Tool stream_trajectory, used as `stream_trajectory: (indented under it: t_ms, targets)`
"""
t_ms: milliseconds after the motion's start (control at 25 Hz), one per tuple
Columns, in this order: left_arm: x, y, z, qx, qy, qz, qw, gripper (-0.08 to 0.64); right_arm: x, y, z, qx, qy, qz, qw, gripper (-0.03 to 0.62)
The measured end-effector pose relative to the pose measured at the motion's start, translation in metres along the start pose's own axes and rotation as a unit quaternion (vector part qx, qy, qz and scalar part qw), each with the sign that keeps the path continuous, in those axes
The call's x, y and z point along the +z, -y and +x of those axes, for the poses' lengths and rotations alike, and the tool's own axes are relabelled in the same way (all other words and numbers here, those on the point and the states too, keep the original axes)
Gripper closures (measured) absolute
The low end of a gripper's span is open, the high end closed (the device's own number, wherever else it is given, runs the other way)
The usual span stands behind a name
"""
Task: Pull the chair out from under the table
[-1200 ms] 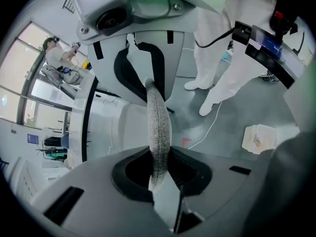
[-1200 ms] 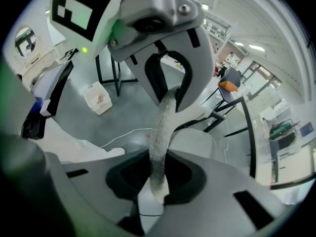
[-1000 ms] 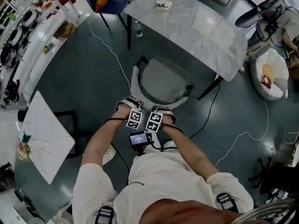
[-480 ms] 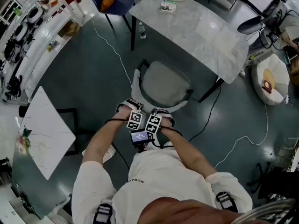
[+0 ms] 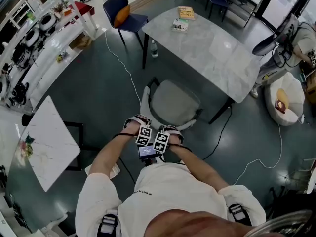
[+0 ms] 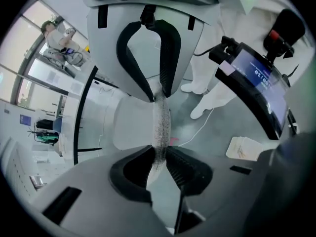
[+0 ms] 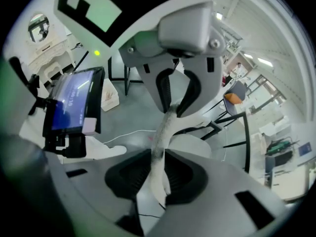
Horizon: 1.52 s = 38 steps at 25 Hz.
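Observation:
The chair [image 5: 174, 102], grey seat and white curved backrest, stands just off the marble table's [image 5: 217, 53] near edge. Both grippers hold the backrest's top rim, side by side and pointing steeply down. My left gripper [image 5: 137, 121] is shut on the rim [image 6: 161, 125], which runs up between its dark pads [image 6: 159, 157]. My right gripper [image 5: 171, 129] has the same rim [image 7: 165, 127] between its pads [image 7: 158, 157]. Its jaws have just been opening, but the pads still touch the rim. Each gripper view also shows the other gripper clamped further along.
Two books [image 5: 186, 12] lie at the table's far end. A blue chair with an orange cushion [image 5: 123, 14] stands beyond, a bottle [image 5: 154, 48] and a white cable [image 5: 126, 68] on the floor. A small marble table [image 5: 47, 142] is at left, a beanbag [image 5: 284, 98] at right.
Both grippers and the chair have come slightly back toward the person, away from the table edge. More of the seat shows clear of the tabletop.

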State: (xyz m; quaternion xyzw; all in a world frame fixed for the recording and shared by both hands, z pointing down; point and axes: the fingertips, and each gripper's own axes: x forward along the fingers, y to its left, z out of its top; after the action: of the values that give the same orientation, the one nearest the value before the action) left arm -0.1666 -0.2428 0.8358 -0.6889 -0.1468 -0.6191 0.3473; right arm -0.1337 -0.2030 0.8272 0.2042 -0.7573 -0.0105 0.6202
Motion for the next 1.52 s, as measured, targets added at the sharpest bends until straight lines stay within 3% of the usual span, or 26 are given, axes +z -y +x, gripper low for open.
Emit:
stream_trajectory:
  t_ms: [120, 360, 520, 680, 800, 960, 1200, 1400, 1520]
  targets:
    - [0.007, 0.000, -0.020, -0.001, 0.009, -0.023, 0.9997, 0.476, 0.003, -0.001, -0.020, -0.005, 0.028, -0.006, 1.000, 0.514]
    - [0.024, -0.011, -0.065, 0.024, 0.021, -0.110, 0.9934, 0.505, 0.001, 0.012, -0.064, -0.023, 0.084, 0.032, 0.996, 0.540]
    - [0.040, -0.027, -0.085, 0.069, 0.028, -0.182, 0.9804, 0.541, -0.016, 0.029, -0.081, -0.040, 0.099, 0.063, 0.992, 0.557]
    - [0.056, -0.035, -0.097, 0.077, 0.024, -0.209, 0.9747, 0.555, -0.024, 0.041, -0.109, -0.054, 0.123, 0.073, 0.988, 0.578]
    - [0.065, -0.046, -0.113, 0.087, 0.037, -0.257, 0.9618, 0.557, -0.027, 0.049, -0.133, -0.060, 0.153, 0.101, 0.981, 0.580]
    - [0.075, -0.065, -0.142, 0.121, 0.061, -0.342, 0.9299, 0.557, -0.033, 0.064, -0.163, -0.070, 0.192, 0.160, 0.966, 0.580]
    - [0.079, -0.105, -0.194, 0.188, 0.102, -0.478, 0.8518, 0.557, -0.044, 0.099, -0.214, -0.103, 0.257, 0.250, 0.928, 0.580]
    - [0.089, -0.128, -0.228, 0.231, 0.134, -0.530, 0.8047, 0.557, -0.045, 0.120, -0.257, -0.126, 0.313, 0.301, 0.892, 0.580]
    - [0.088, -0.141, -0.251, 0.250, 0.167, -0.568, 0.7657, 0.557, -0.043, 0.131, -0.280, -0.142, 0.340, 0.325, 0.871, 0.580]
